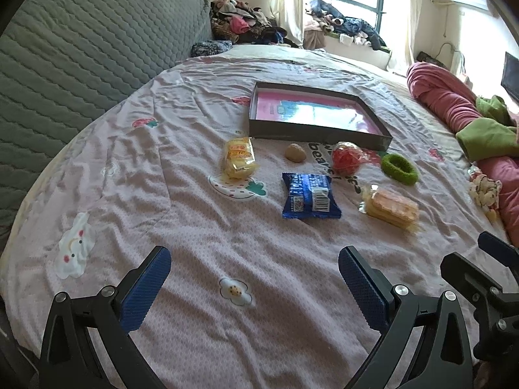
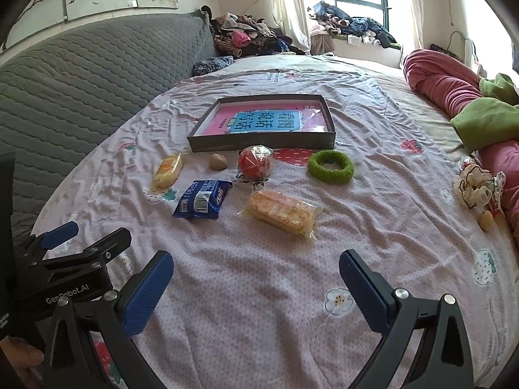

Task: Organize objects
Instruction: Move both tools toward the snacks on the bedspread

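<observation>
A shallow dark box [image 1: 319, 133] [image 2: 262, 144] with a pink and blue book inside lies on the bed. In front of it lie a yellow snack pack [image 1: 239, 159] [image 2: 167, 170], a walnut [image 1: 295, 152] [image 2: 217, 161], a red wrapped ball [image 1: 347, 158] [image 2: 255, 162], a green fuzzy ring [image 1: 399, 168] [image 2: 331, 166], a blue packet [image 1: 309, 196] [image 2: 202, 198] and an orange-yellow cake pack [image 1: 391, 209] [image 2: 281, 212]. My left gripper [image 1: 254, 283] is open and empty, well short of them. My right gripper [image 2: 256, 287] is open and empty too.
The pink printed sheet [image 1: 194, 227] covers the bed. A grey quilted headboard [image 1: 81, 64] stands at left. A rolled pink and green blanket [image 2: 470, 103] and a small plush toy [image 2: 475, 189] lie at right. Clothes pile up near the window.
</observation>
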Demonstrator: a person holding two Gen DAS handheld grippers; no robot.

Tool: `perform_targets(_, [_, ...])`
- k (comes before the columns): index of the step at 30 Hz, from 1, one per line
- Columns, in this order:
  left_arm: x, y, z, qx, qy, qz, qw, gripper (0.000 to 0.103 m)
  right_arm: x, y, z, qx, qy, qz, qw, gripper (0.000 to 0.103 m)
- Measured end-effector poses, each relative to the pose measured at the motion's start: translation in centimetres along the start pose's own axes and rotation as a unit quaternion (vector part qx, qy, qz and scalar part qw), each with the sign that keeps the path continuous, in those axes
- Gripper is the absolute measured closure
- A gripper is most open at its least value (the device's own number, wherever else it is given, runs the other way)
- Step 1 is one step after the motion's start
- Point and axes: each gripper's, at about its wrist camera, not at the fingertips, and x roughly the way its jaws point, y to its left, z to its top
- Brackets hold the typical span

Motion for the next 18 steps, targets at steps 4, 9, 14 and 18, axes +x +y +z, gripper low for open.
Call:
perform_targets(4, [-1.7, -0.2, -0.3, 0.0, -0.009, -0.002, 1.0, 0.0, -1.8, 0.2, -0.2, -0.007, -0.007, 0.002, 1.0, 0.0])
perform_targets(9, [-4.1, -0.4, -0.7, 0.002, -0.02, -0.004, 0.9998, 0.0, -3.7, 0.6, -0.7, -0.018, -0.01, 0.006, 1.0, 0.0])
perform_targets(14, [-6.7, -0.6, -1.3, 0.006, -0.028, -0.006, 0.9996, 0.0, -5.7, 0.8, -1.3, -0.02, -0.012, 0.011, 1.0, 0.0])
perform_targets(18, [-8.3, -0.7, -2.1, 0.009, -0.026, -0.008, 0.9996, 0.0, -7.5, 0.6, -1.8, -0.018, -0.017, 0.015, 1.0, 0.0])
